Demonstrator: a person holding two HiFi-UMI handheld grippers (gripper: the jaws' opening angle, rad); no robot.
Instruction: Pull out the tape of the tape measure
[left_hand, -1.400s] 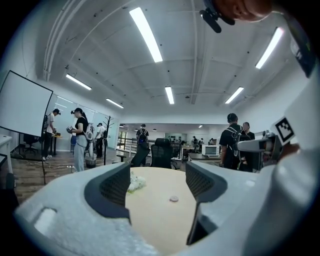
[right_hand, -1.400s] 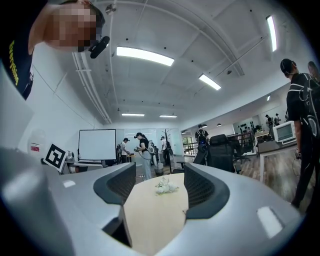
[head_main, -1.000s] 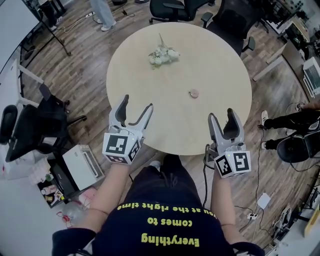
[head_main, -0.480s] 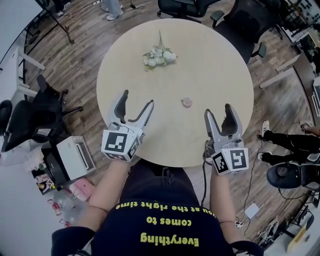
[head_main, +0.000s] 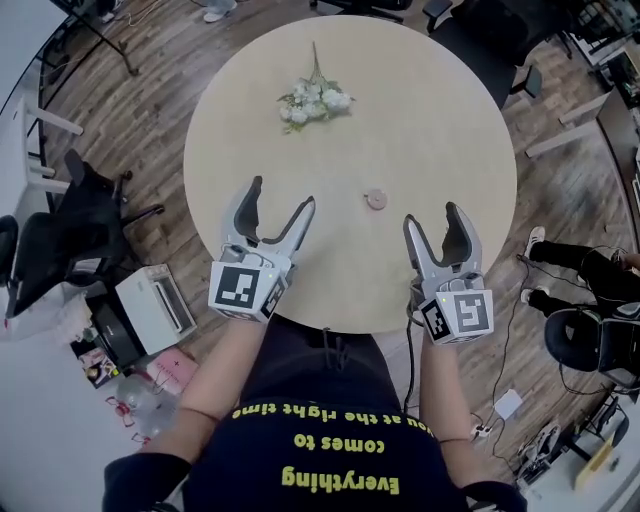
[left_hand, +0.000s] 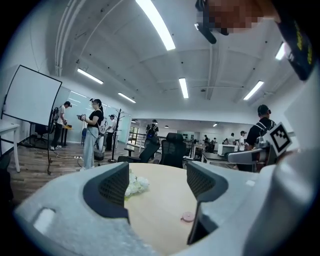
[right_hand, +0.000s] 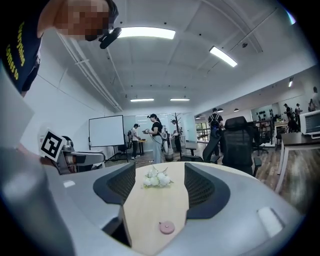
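The left gripper (head_main: 280, 195) and right gripper (head_main: 432, 214) hover at the worktop's (head_main: 420, 120) near edge, jaws apart, empty; a pink disc (head_main: 376, 200), possibly the tape measure, lies beyond them

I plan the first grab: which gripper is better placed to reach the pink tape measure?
Probably right. The right gripper, open, has the tape measure straight ahead of its jaws; the left gripper is farther and off-line.
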